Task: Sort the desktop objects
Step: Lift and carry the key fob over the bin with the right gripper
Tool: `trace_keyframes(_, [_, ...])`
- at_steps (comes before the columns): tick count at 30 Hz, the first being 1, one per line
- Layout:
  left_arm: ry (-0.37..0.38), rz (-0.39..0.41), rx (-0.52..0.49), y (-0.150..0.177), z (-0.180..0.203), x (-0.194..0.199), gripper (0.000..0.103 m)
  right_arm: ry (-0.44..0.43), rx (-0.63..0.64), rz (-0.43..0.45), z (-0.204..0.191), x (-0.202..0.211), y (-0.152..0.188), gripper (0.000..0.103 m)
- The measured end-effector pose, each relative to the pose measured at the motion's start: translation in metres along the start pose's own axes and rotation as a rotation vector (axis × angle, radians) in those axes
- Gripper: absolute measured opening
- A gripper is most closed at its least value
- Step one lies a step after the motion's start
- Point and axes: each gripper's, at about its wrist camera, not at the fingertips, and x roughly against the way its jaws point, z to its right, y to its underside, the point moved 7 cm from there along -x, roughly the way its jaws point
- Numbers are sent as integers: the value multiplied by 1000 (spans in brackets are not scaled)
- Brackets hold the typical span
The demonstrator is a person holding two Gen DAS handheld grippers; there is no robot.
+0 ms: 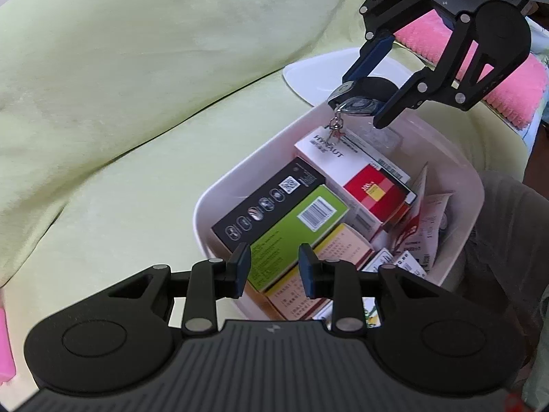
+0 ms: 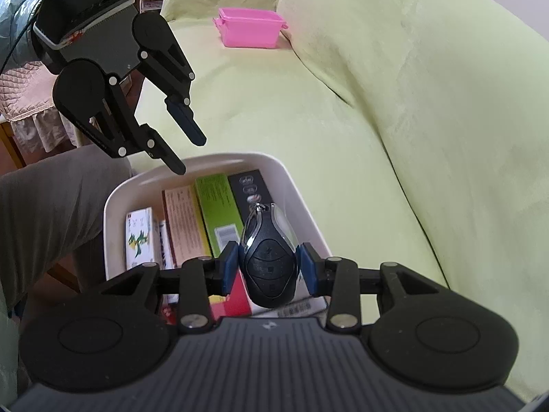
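A black car key fob point(image 2: 269, 261) with a silver rim and a small key ring sits between the blue pads of my right gripper point(image 2: 268, 267), which is shut on it. The fob hangs above the far end of a white bin point(image 1: 219, 192) full of medicine boxes. In the left wrist view the same fob point(image 1: 360, 101) and right gripper point(image 1: 363, 103) hover over the bin's far rim. My left gripper point(image 1: 274, 271) stands open with nothing between its fingers, above the bin's near end, over a green box point(image 1: 291, 230).
The bin rests on a pale green sofa point(image 2: 377, 120) with its backrest beside it. A white lid point(image 1: 308, 75) lies behind the bin. A pink box point(image 2: 250, 27) stands further along the seat. A person's grey-clad leg point(image 2: 44, 206) borders the bin.
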Motion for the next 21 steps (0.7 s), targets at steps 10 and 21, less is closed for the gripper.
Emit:
trace_keyframes(10, [20,7,-10,-3,16,1,38,15,-45,-25,-8,12,32,34])
trace_keyframes(21, [37,1,-9,10,28,5,38,-55,-30,-28,-48,-2,38,34])
